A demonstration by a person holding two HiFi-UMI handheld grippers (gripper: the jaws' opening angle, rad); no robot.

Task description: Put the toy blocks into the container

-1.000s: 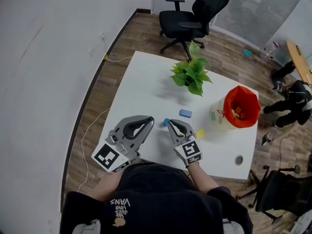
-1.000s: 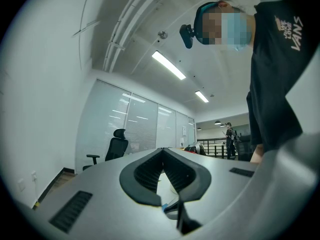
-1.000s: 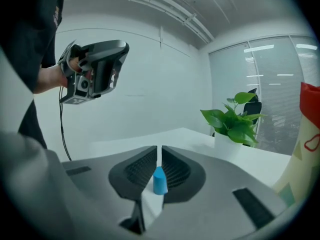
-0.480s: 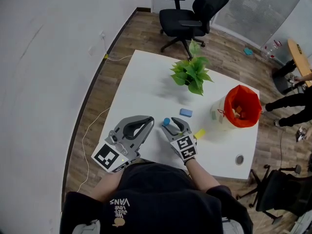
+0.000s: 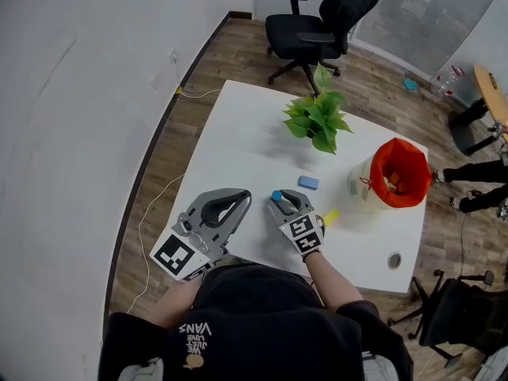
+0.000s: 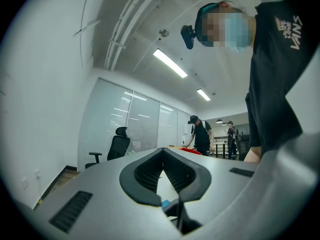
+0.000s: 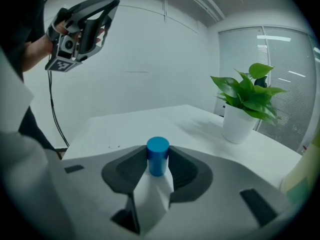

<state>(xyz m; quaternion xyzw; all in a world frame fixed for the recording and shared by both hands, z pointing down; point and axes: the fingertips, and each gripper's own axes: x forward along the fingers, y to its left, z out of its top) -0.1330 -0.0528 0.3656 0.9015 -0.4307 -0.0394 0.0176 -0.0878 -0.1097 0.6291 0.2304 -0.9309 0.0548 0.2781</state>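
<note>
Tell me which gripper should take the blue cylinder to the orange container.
Right. The right gripper has just been closing its jaws on the blue cylinder, pads against its sides, and it is nearer the container. The left gripper is shut, empty and farther off.

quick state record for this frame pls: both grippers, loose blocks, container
left gripper: fingers shut, empty
right gripper: fingers have just been closing; upright blue cylinder block between them, pads touching it
loose blocks: flat blue rectangular block and small yellow block, both on white table
container: white bin with orange liner, right side of table, some pieces inside
other: potted green plant
</note>
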